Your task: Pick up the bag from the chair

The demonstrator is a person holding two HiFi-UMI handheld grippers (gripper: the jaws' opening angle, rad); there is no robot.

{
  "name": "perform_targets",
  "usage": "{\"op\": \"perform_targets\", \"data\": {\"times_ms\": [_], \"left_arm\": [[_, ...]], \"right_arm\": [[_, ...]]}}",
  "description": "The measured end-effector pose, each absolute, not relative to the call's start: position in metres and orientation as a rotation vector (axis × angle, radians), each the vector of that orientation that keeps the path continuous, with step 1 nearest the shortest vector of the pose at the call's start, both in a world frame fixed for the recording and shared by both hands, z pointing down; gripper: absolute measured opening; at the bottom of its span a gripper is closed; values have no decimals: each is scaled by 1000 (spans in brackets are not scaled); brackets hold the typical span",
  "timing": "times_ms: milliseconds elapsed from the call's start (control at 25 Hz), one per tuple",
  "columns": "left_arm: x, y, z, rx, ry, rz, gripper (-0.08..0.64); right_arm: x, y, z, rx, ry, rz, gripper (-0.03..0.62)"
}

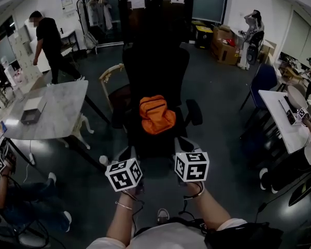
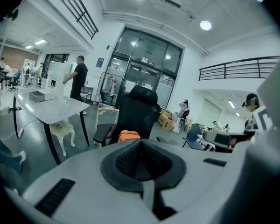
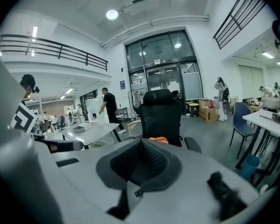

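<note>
An orange bag (image 1: pixel 156 114) lies on the seat of a black high-backed office chair (image 1: pixel 155 66) straight ahead. The bag's top shows over the jaws in the left gripper view (image 2: pixel 128 135) and in the right gripper view (image 3: pixel 158 139). My left gripper (image 1: pixel 130 152) and right gripper (image 1: pixel 181 142) are held side by side just short of the seat's front edge, both apart from the bag. Both point at the chair (image 2: pixel 140 108) (image 3: pixel 161 110). The left gripper (image 2: pixel 141 142) and the right gripper (image 3: pixel 141 140) each have their jaws shut together with nothing between them.
A marble-topped table (image 1: pixel 57 105) with a grey box (image 1: pixel 31 116) stands at the left, a pale wooden chair (image 1: pixel 112 77) beside the office chair. A person (image 1: pixel 49 40) walks at the back left. A white table (image 1: pixel 282 121), a blue chair (image 1: pixel 263 81) and seated people are at the right.
</note>
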State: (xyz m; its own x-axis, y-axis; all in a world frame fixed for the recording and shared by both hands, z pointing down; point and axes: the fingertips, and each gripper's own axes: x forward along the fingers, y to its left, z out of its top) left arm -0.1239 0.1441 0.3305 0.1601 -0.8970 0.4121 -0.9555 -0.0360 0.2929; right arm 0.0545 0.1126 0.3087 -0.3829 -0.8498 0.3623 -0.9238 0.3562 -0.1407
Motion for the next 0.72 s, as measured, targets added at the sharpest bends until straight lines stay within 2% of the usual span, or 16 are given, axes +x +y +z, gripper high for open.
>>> {"op": "perform_targets", "data": {"times_ms": [720], "left_arm": [[-119, 92, 332, 1943, -1806, 199, 12]], "right_arm": [[59, 54, 318, 1567, -2433, 488, 32]]}}
